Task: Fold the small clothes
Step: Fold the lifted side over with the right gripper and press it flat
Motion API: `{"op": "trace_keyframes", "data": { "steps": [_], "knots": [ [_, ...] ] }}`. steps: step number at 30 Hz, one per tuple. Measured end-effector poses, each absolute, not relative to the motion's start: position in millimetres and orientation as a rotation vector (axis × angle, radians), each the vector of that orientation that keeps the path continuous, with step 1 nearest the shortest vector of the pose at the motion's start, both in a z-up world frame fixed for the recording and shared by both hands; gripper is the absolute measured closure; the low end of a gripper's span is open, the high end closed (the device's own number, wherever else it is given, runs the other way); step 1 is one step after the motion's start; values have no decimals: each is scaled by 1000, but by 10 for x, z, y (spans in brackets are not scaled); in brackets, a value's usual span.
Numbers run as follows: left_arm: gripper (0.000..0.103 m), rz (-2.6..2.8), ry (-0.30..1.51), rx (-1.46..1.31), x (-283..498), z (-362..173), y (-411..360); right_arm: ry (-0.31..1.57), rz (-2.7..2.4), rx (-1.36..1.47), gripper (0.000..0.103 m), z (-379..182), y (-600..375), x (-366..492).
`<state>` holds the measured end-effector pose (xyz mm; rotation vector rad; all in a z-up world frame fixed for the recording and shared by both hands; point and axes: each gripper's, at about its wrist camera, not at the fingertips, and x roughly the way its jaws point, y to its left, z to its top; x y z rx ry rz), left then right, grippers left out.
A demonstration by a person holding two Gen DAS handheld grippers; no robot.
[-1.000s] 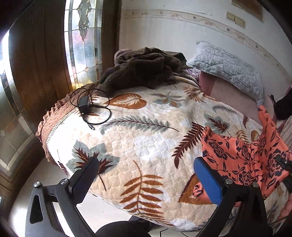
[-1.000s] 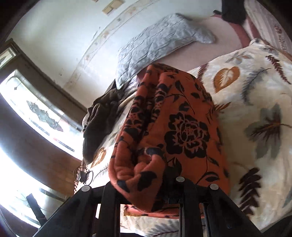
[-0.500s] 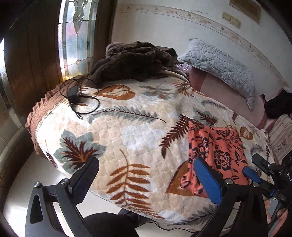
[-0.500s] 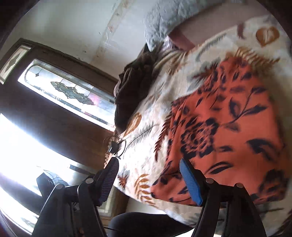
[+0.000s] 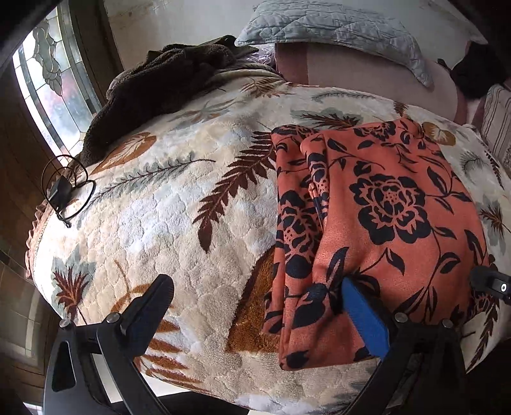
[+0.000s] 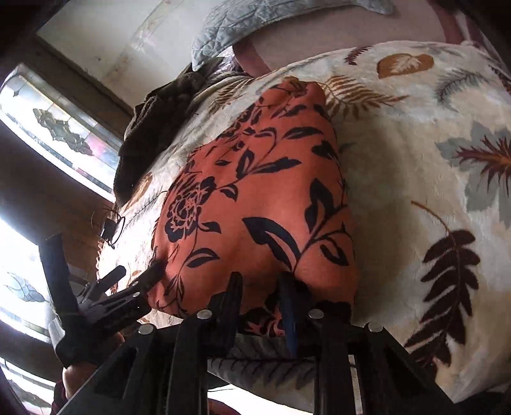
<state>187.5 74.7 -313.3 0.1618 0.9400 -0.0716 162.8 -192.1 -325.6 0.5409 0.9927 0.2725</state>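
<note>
The orange floral garment (image 5: 377, 230) lay on the bed's leaf-patterned blanket (image 5: 179, 223) near its front edge, already doubled lengthwise. The right gripper (image 6: 260, 297) was closing on the near hem, cloth between its jaws. The left gripper (image 5: 252, 306) stood spread wide, one finger (image 5: 364, 316) resting on the fabric. More folding seemingly remained.

The bed's blanket (image 5: 179, 223) is thick, fluffy cloth with a bumpy, quilted top. On it lies the orange flower cloth (image 5: 383, 207), thin and soft, smooth and not shiny. At the bed's far left corner sits a brown fuzzy cloth (image 5: 159, 79) that looks rough. The grey pillow (image 5: 335, 28) is stitched cloth. The left gripper (image 5: 255, 306) is matt black plastic with shiny metal screws and a blue pad. The window (image 5: 48, 79) is bumpy glass in dark wood.
</note>
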Motion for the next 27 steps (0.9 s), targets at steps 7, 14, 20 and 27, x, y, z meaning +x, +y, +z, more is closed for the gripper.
{"op": "trace_keyframes", "data": {
  "steps": [7,14,20,27],
  "knots": [
    [0,-93,830,143,2028,-2676,693,882,220,574,74,-2831,-2189,2271],
    [0,-129,923,211,2315,-3287,428,1025,117,639,74,-3429,-2181,3343],
    [0,-175,934,127,2367,-3343,492,1043,129,667,75,-3588,-2196,3499],
    [0,-148,786,151,2009,-3064,573,921,205,687,73,-3164,-2333,2645]
  ]
}}
